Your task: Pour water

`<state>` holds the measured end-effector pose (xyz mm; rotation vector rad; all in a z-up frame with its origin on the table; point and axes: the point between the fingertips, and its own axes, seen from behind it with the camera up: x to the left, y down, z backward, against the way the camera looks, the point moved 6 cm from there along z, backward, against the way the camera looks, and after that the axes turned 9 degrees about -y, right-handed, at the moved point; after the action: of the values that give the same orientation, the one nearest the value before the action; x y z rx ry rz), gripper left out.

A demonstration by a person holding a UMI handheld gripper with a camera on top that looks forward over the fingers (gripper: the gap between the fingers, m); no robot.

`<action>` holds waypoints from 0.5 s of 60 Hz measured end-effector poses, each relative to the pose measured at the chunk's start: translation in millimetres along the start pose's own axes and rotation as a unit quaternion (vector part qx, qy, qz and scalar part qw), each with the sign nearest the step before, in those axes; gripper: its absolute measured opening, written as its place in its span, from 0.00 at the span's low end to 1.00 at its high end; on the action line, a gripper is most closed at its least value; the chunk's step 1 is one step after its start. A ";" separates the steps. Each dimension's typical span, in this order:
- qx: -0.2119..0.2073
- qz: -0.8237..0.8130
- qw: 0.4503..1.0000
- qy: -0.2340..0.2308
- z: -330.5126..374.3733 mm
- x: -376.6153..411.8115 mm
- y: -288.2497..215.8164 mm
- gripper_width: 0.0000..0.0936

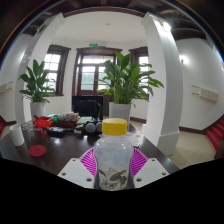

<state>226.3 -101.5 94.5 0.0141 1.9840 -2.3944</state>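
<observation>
A clear plastic bottle with a yellow cap and a black-and-white label stands upright between my gripper's two fingers. The magenta pads press against both sides of the bottle, so the gripper is shut on it. The bottle looks lifted above the dark table. A white cup stands on the table to the far left, beyond the fingers.
A red round lid or dish lies on the table left of the bottle. A clutter of small items sits further back. Two large potted plants stand behind, with a white pillar to the right.
</observation>
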 end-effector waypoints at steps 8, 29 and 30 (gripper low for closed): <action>0.013 0.034 0.999 0.008 -1.5 6.4 -1.9 0.42; 0.041 0.348 0.936 -0.030 -20.2 155.5 -58.4 0.41; 0.037 0.366 0.929 -0.035 -22.9 162.5 -60.9 0.41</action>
<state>61.7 -70.7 145.6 0.5553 1.4772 -1.9285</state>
